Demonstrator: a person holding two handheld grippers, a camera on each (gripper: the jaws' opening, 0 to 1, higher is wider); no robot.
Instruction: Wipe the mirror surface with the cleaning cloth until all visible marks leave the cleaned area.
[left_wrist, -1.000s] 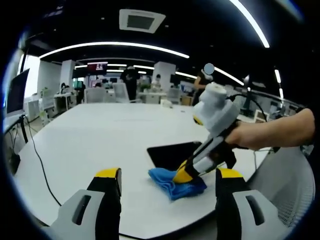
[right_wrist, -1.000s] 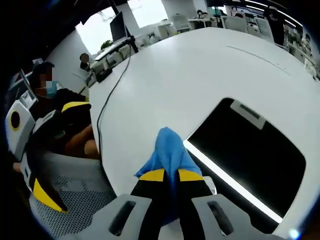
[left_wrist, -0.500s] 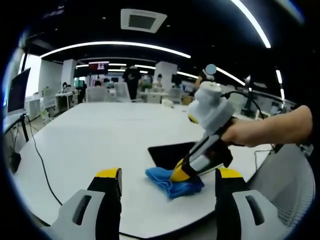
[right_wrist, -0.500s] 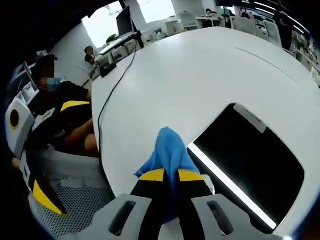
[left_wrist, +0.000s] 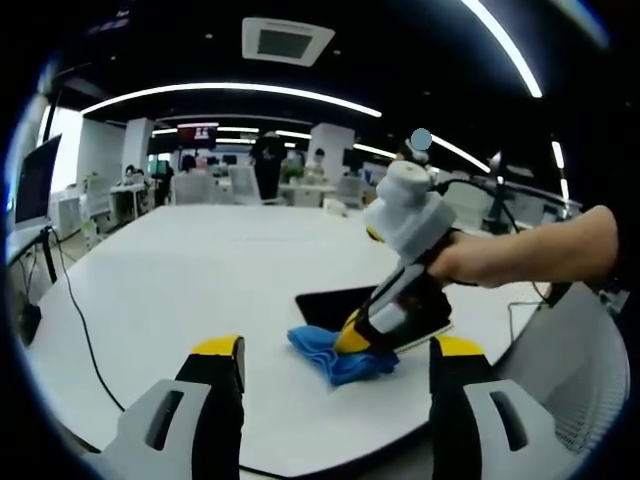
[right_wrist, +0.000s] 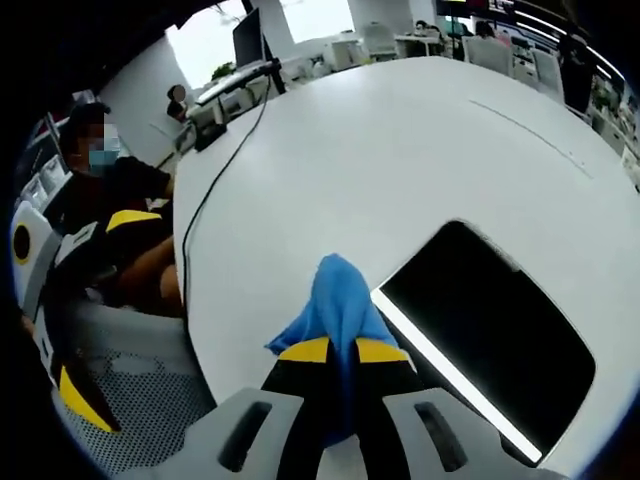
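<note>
An open-plan office. A large white table (left_wrist: 190, 270) stands in front, with a black cable (right_wrist: 215, 175) trailing across it to a monitor (left_wrist: 33, 183) at its edge. Behind it are rows of desks with chairs (left_wrist: 243, 185) and people at work. Long curved light strips (left_wrist: 230, 92) and an air-conditioning vent (left_wrist: 284, 41) run across the dark ceiling.

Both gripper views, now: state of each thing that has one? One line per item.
right gripper: shut on the blue cloth, low over the table edge.
left gripper: open, holding nothing.
blue cloth: bunched, pinched between the right jaws, beside the mirror's near edge.
mirror: lying flat on the table, dark, reflecting a ceiling light strip.
white table: a black cable runs across it.
</note>
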